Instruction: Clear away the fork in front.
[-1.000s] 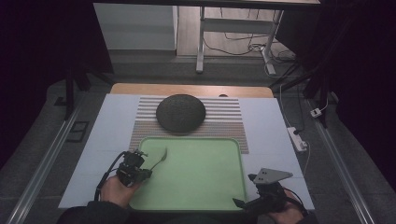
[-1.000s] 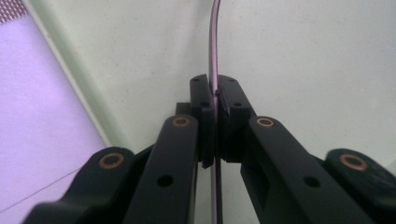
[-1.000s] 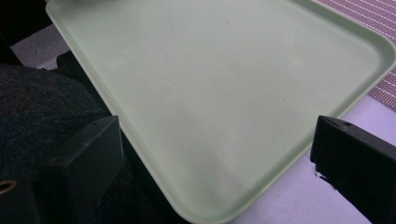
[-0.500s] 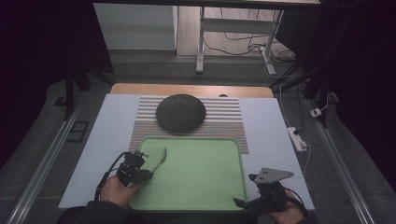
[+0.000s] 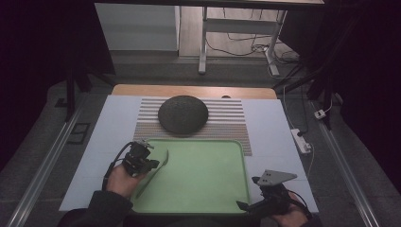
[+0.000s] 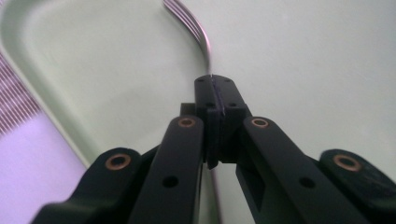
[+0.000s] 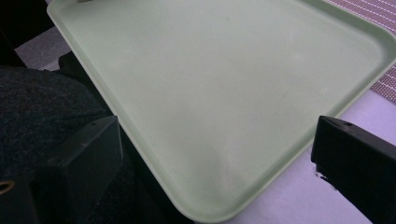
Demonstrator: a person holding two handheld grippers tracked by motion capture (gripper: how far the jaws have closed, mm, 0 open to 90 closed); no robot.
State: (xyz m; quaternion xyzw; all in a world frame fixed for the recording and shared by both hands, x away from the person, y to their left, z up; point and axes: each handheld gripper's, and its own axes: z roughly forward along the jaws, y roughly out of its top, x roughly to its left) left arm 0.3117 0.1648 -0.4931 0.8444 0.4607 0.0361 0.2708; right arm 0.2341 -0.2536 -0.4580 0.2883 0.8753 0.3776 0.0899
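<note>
A dim room is seen around a pale worktop.

The worktop (image 5: 279,137) is edged at its far side by a wooden strip (image 5: 194,91). Grey floor (image 5: 42,142) lies to both sides, crossed by metal rails (image 5: 352,170). Beyond the far edge, a white table frame (image 5: 204,42) stands among loose cables (image 5: 246,40). A white power strip (image 5: 300,140) lies off the right edge. The corners are lost in darkness.

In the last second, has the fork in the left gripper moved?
No. The fork, clamped in the left gripper, sits at the same spot by the green tray's left rim.
</note>
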